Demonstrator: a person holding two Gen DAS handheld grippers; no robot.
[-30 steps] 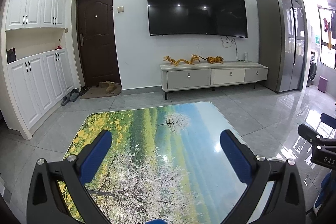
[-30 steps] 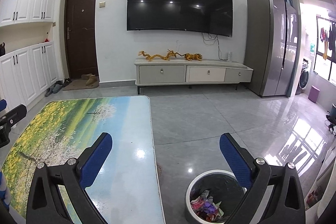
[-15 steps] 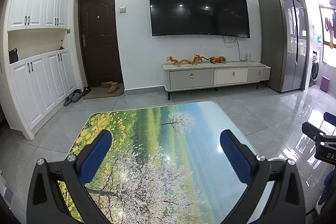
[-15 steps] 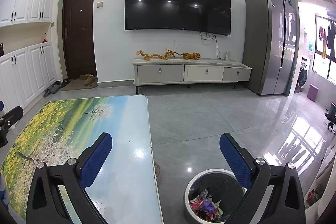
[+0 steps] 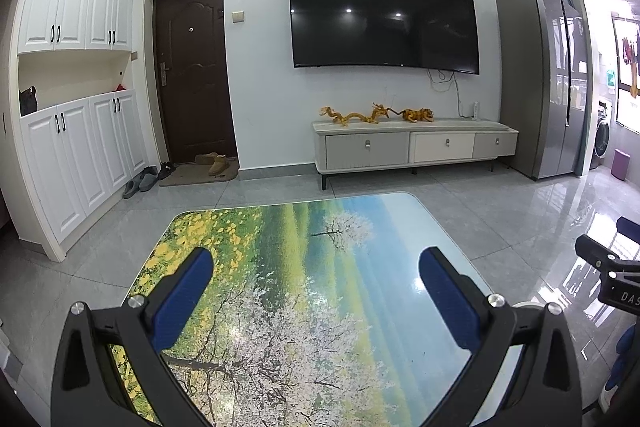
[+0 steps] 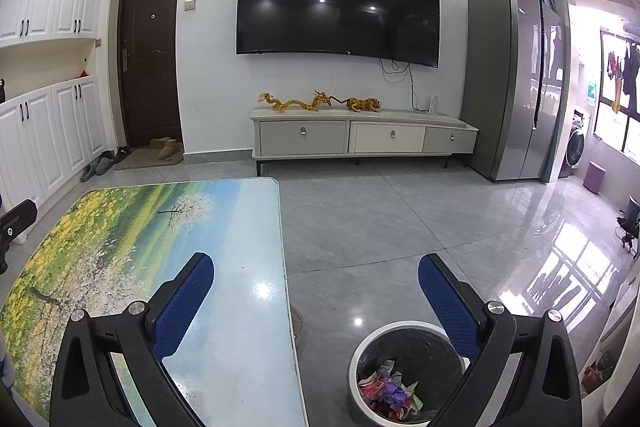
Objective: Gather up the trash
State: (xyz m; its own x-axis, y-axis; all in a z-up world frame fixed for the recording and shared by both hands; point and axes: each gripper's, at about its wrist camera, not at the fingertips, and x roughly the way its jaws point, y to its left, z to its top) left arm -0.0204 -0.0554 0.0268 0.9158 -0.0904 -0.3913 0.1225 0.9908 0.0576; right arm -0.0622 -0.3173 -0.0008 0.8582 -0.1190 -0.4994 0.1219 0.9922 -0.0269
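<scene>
A white round trash bin (image 6: 360,355) with a black liner stands on the floor to the right of the table and holds crumpled colourful wrappers (image 6: 386,393). My right gripper (image 6: 316,291) is open and empty, above the table's right edge and the bin. My left gripper (image 5: 316,287) is open and empty above the table (image 5: 304,267), whose top carries a printed landscape with a blossoming tree. No loose trash shows on the table. The right gripper's edge shows at the far right of the left wrist view (image 5: 612,279).
A TV cabinet (image 6: 360,139) with golden figurines stands under a wall TV (image 6: 340,15). A grey fridge (image 6: 516,87) is at the right, white cupboards (image 5: 72,147) and a dark door (image 5: 196,75) with shoes at the left. Glossy grey floor tiles (image 6: 400,219) surround the table.
Both views have shifted slightly, as if the grippers drew back and rose a little. Both grippers stay open and empty.
</scene>
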